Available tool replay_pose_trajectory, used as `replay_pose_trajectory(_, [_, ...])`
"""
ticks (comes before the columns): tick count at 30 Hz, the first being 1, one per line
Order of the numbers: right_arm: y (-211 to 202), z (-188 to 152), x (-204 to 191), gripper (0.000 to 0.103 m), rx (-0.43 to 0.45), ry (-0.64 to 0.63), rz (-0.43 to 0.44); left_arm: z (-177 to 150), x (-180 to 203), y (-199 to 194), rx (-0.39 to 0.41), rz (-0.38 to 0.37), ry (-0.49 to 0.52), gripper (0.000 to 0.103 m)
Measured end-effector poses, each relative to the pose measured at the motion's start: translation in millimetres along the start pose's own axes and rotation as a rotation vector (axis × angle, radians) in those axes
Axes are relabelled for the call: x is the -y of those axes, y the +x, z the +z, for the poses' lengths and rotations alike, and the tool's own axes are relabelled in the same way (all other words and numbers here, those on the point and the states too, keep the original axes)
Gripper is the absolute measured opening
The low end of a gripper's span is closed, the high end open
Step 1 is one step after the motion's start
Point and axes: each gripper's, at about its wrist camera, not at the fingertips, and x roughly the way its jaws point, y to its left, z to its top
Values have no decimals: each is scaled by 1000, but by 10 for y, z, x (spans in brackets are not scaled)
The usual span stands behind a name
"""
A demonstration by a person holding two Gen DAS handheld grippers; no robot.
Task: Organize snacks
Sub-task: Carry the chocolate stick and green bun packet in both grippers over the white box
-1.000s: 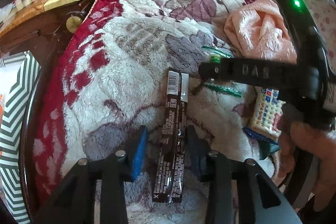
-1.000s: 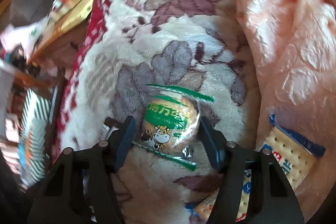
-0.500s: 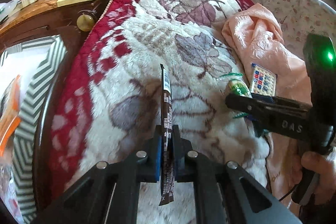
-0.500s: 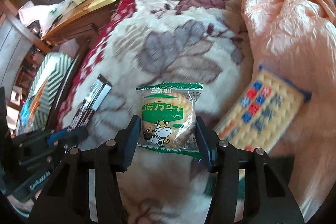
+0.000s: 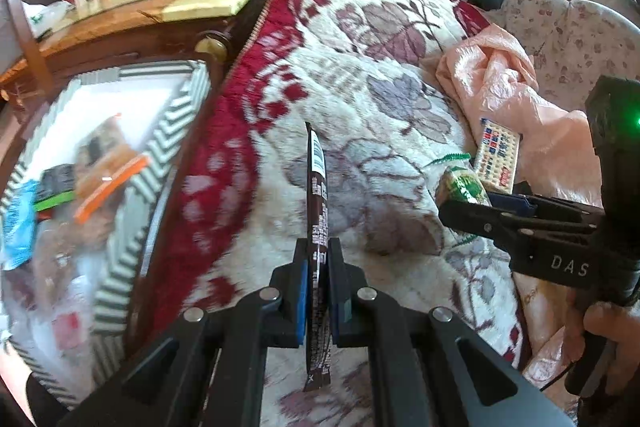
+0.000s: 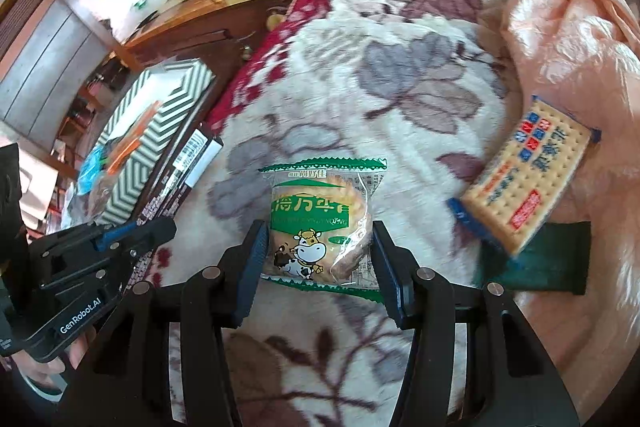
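Two handheld grippers hang over a bed covered by a fluffy floral blanket (image 5: 360, 99), each carrying one snack.

The left gripper (image 5: 318, 291) has its fingers clamped tight on a long, flat brown snack bar (image 5: 316, 211). The bar is pinched by its faces and stands on edge, its far end pointing away from the camera and clear of the blanket — likely held this way so it can slide into the box.

The right gripper (image 6: 316, 263) grips a green-and-clear wrapped bun with a cartoon cow (image 6: 320, 227). Its fingers press the wrapper's two sides, so the soft packet is held across its width.

Down the bed's left side sits a box with a grey-and-white chevron rim (image 5: 168, 131), already holding several wrapped snacks — it looks like the collecting place.

The left wrist view looks straight into that box and shows the bar as a thin edge only. The right wrist view shows the bar's printed face and barcode, and, unlike the left, a dark green packet (image 6: 540, 259) partly under a cracker packet (image 6: 528, 187) beside a peach cloth (image 6: 580, 47). Those two remain unsorted.
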Motion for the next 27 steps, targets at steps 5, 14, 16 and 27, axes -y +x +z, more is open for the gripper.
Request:
replay_pose_trajectory(5, [-14, -12, -263, 51, -3, -42, 16, -56, -200, -194, 38, 43, -28, 9])
replay_pose_trajectory(14, [11, 43, -822, 51, -18, -145, 42, -132, -601, -464, 89, 103, -96, 9])
replay_pose_trajectory(16, [26, 58, -919, 51, -21, -164, 47, -150, -690, -508, 96, 110, -113, 9])
replay_pose_trajectory(27, [113, 139, -1495, 51, -44, -276, 69, -245, -1171, -684, 130, 166, -213, 9])
